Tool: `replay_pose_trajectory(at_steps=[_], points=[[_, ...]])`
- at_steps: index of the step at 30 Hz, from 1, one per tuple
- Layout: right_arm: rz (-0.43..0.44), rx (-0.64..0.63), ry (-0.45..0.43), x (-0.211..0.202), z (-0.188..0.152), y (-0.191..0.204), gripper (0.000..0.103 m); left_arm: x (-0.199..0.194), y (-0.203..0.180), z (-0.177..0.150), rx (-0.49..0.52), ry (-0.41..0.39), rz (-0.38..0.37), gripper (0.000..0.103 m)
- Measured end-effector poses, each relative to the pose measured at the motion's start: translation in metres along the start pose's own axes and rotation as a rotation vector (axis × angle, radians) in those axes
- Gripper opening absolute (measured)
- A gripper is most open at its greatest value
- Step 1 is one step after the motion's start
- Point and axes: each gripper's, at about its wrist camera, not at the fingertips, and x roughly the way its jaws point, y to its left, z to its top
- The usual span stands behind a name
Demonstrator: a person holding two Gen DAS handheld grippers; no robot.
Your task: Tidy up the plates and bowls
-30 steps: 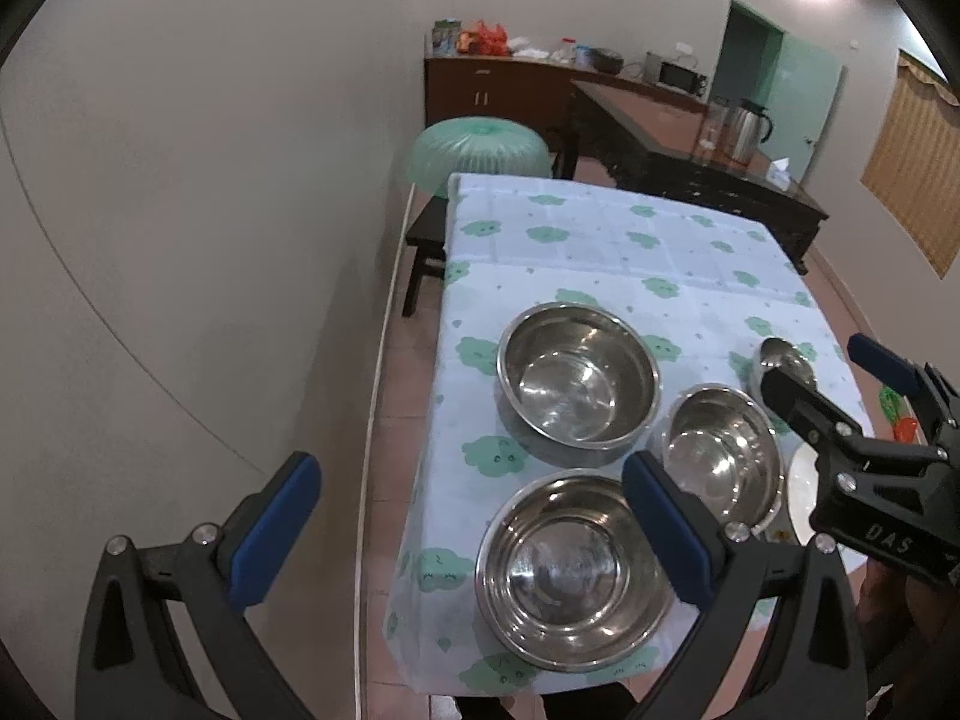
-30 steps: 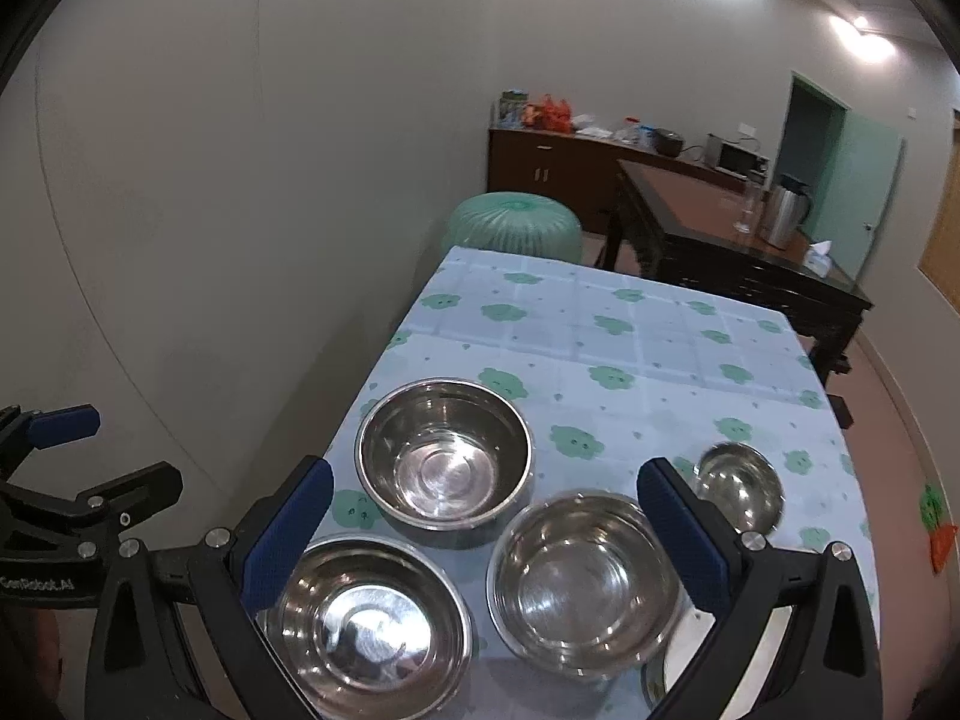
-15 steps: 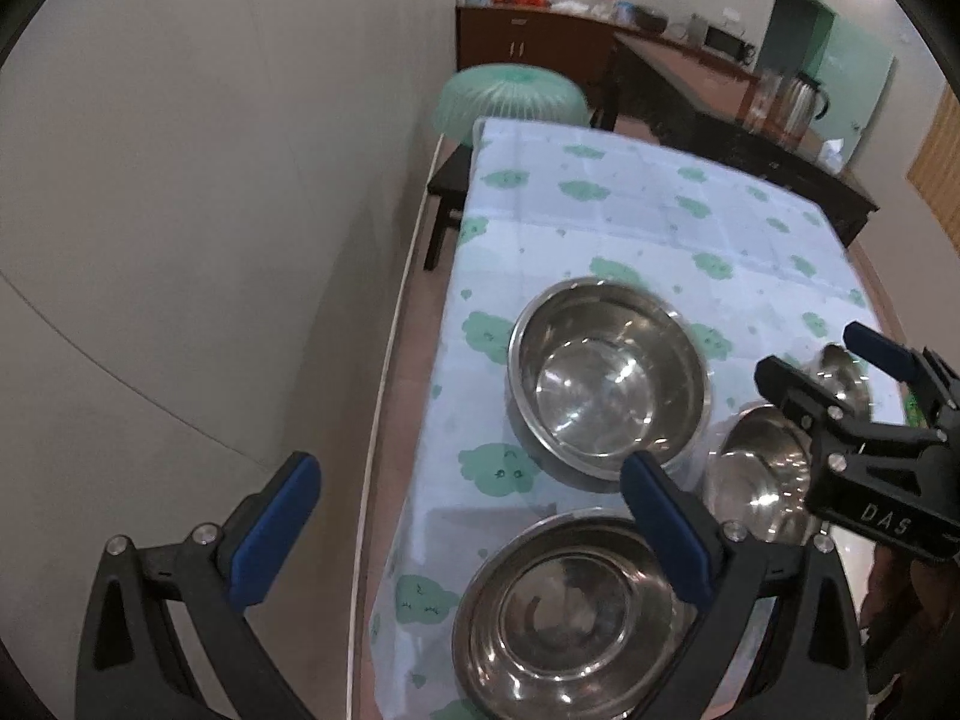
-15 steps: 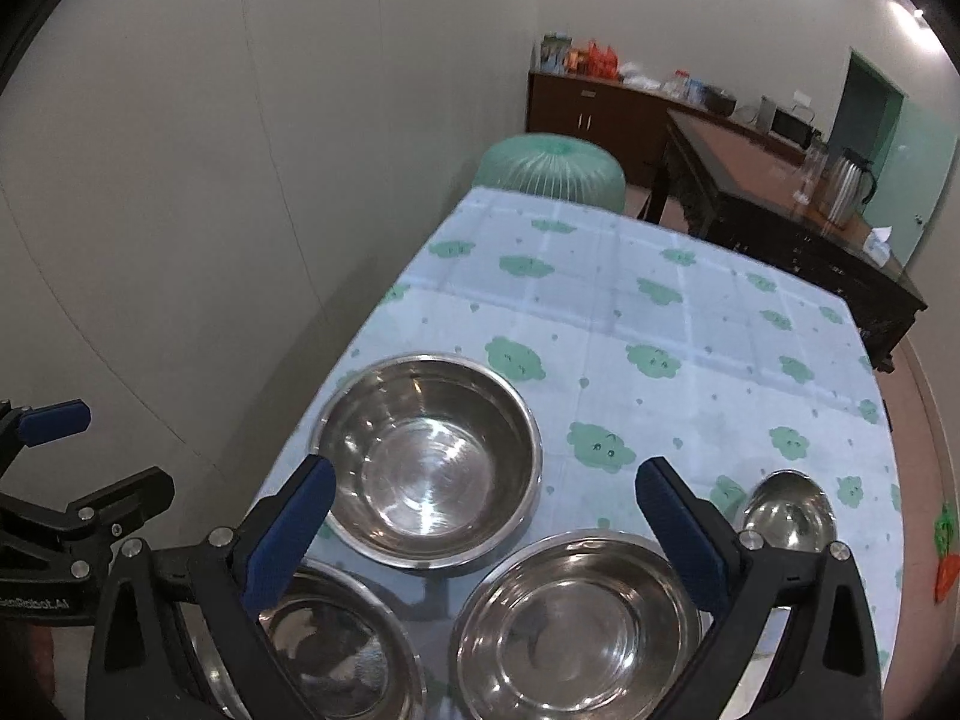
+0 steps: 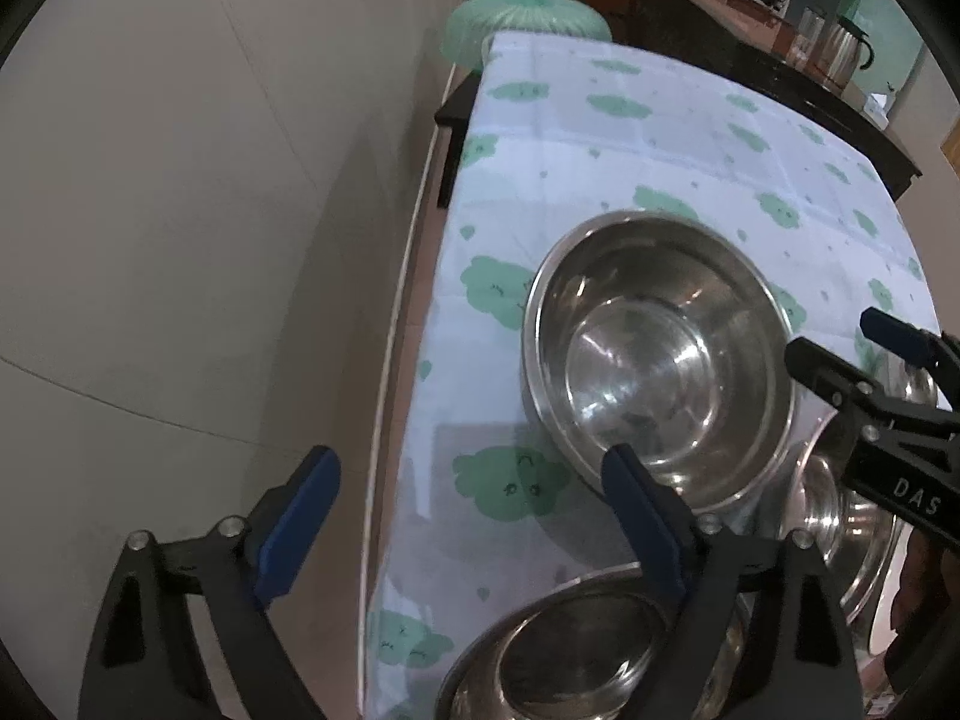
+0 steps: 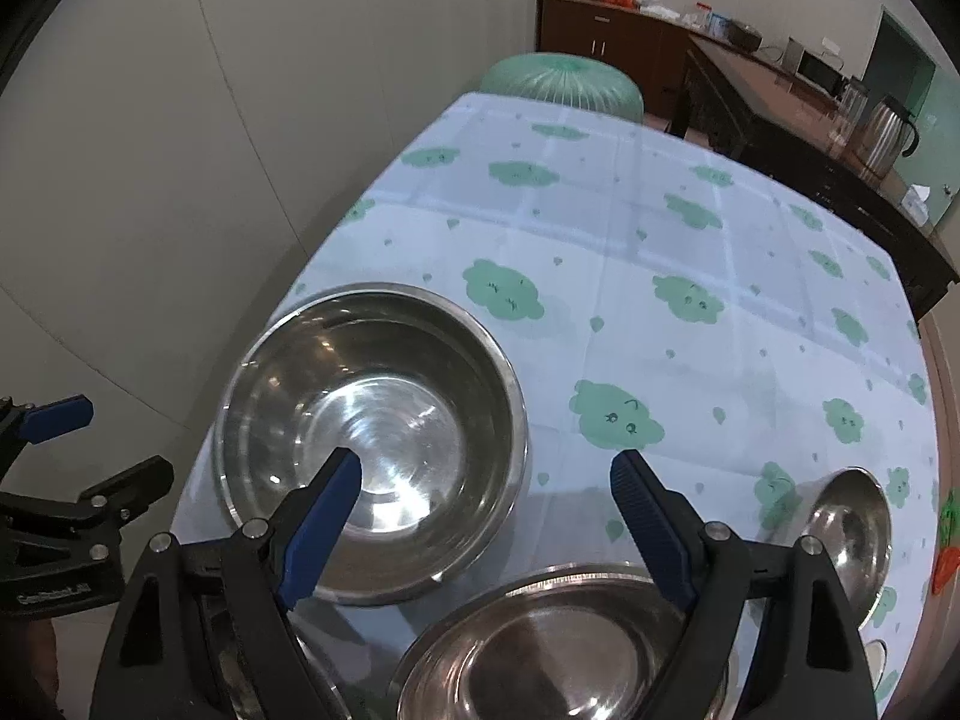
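Observation:
Several steel bowls stand on a table with a pale blue cloud-print cloth (image 5: 648, 138). The far large bowl (image 5: 657, 354) shows in both views (image 6: 372, 432). A second large bowl (image 5: 564, 654) lies at the near edge under my left gripper (image 5: 468, 516), which is open and empty above the table's left edge. A medium bowl (image 6: 552, 642) sits under my right gripper (image 6: 486, 516), also open and empty. A small bowl (image 6: 849, 531) stands to the right. The right gripper also shows in the left wrist view (image 5: 858, 354).
A grey wall runs close along the table's left side. A green round stool (image 6: 561, 81) stands beyond the far end. A dark wooden table (image 6: 798, 120) with a kettle (image 6: 888, 132) and a sideboard (image 6: 606, 42) stand at the back right.
Both grippers have moved forward and down toward the far large bowl, which now looks much bigger. Both stay open. No bowl has moved.

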Motion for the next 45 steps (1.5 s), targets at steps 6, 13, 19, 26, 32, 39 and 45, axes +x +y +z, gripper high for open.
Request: replay_pose_trajectory(at_steps=[6,13,19,26,32,39,45], points=[[0.003,-0.007,0.038,0.024,0.008,-0.004,0.080,0.019,-0.004,0.008,-0.005,0.033,0.009,0.084],[0.013,-0.010,0.102,0.049,0.012,-0.011,0.068,0.038,-0.012,0.015,0.000,0.082,0.001,0.060],[0.034,-0.007,0.149,0.061,0.010,-0.015,0.057,0.046,-0.019,0.018,0.003,0.102,0.005,0.051],[0.069,-0.009,0.192,0.072,0.010,-0.018,0.036,0.053,-0.027,0.021,0.014,0.111,-0.001,0.036],[0.108,-0.013,0.221,0.077,0.010,-0.016,0.020,0.055,-0.038,0.025,0.050,0.111,0.005,0.018],[0.111,-0.011,0.237,0.080,0.012,-0.016,0.017,0.053,-0.040,0.026,0.059,0.109,0.026,0.018],[0.111,-0.004,0.232,0.078,0.013,-0.016,0.017,0.050,-0.038,0.027,0.060,0.103,0.034,0.017]])
